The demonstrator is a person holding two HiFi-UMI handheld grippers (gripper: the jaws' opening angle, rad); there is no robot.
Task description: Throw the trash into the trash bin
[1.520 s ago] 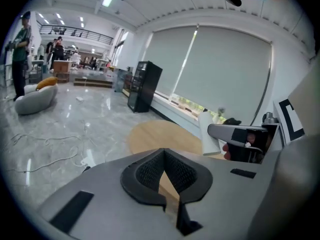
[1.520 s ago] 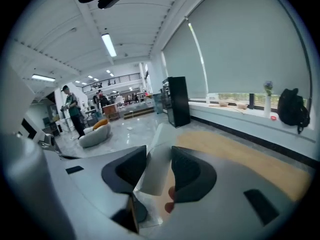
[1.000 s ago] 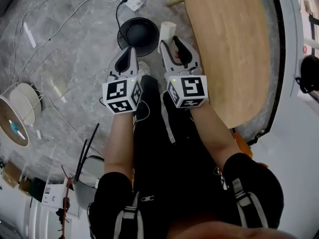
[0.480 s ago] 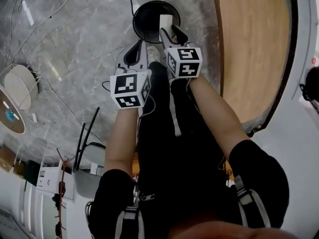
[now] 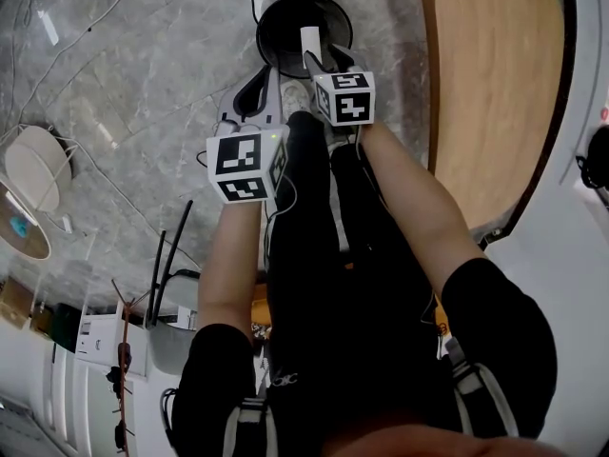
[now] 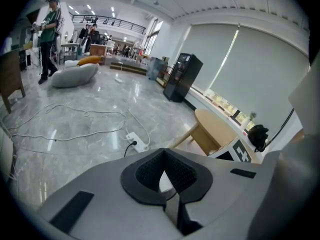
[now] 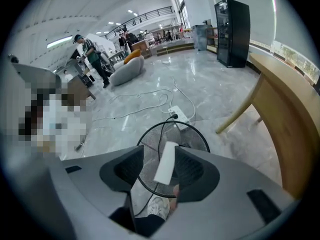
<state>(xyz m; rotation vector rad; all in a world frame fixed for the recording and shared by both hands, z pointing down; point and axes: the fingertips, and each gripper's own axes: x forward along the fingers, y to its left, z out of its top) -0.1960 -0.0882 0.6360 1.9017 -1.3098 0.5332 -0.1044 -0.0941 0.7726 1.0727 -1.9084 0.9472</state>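
Note:
The black mesh trash bin (image 5: 285,22) stands on the grey floor ahead of the person's feet. A flat white piece of trash (image 5: 310,40) hangs over its mouth between the fingers of my right gripper (image 5: 324,58). In the right gripper view the white piece (image 7: 165,162) is tilted, with a gap to the left pad and the bin (image 7: 194,134) below it. The jaws of my right gripper (image 7: 160,170) are opening. My left gripper (image 5: 259,89) is beside the bin's near left rim; it is shut and holds nothing (image 6: 162,156).
A round wooden table (image 5: 495,84) stands to the right of the bin. A white power strip (image 7: 178,115) with cables lies on the floor behind the bin. The person's shoe (image 7: 156,207) is just short of the bin. People stand in the hall behind.
Both grippers came forward and down toward the bin. The right one carried the white piece from beside the bin's rim to over its mouth.

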